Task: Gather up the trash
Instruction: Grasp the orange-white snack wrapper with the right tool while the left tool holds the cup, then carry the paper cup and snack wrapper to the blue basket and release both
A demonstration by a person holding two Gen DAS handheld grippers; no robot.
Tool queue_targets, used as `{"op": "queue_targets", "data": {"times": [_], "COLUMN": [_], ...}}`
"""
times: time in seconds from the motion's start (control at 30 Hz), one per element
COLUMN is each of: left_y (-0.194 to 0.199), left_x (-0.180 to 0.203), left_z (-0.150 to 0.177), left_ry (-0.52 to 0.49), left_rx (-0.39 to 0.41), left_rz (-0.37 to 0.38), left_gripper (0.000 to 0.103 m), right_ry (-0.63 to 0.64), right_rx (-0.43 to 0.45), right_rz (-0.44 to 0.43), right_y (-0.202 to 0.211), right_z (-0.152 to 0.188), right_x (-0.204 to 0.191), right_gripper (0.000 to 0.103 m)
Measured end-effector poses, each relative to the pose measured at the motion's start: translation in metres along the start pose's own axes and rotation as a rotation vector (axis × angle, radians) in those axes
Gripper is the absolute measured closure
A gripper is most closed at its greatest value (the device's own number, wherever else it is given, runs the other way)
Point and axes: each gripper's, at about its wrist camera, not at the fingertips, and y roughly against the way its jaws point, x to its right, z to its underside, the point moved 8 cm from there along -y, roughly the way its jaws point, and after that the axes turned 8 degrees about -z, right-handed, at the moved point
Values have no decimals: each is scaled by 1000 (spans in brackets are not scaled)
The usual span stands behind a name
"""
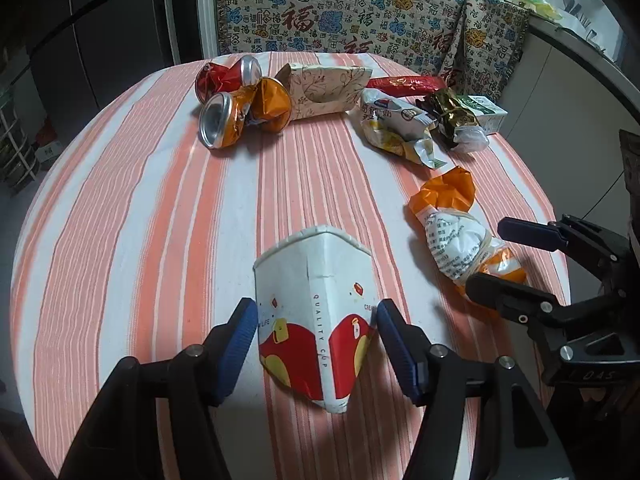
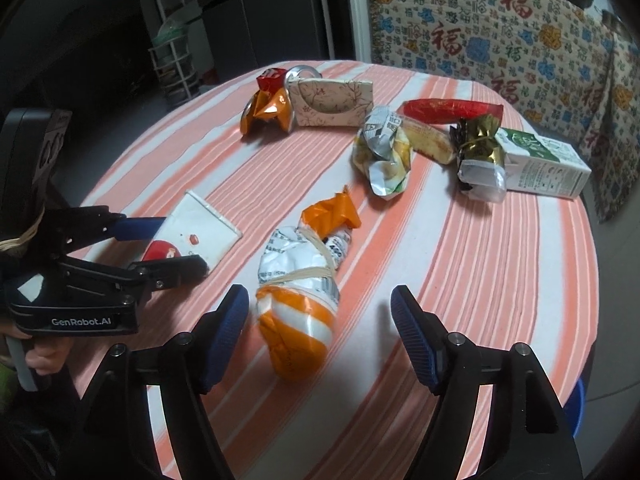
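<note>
My left gripper: released, pads astride flattened paper cup.
My right gripper: released, jaws around orange-white wrapper bundle.

The flattened paper cup reads "QUALITY CUP"; left tongs "GenRobot.AI".

Striped tablecloth, orange and white, covers round table, fills frame middle. Patterned fabric with red characters hangs behind, top centre to upper right. Dark cabinet upper left. Wire rack left of table's far edge.
</note>
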Motion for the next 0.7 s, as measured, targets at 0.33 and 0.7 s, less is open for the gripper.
{"op": "queue_targets", "data": {"times": [0.33, 0.7], "left_y": [11, 1], "left_x": [-2, 5], "left_z": [-1, 1], "left_ry": [13, -13], "left_rx": [1, 0], "left_rz": [66, 28], "left_gripper": [39, 73], "right_ry": [10, -39], "right_rx": [5, -58], "right_rz": [-28, -58], "right_y": [-2, -18], "right_z": [-8, -9], "right_x": [-9, -5], "right_gripper": [25, 59]}}
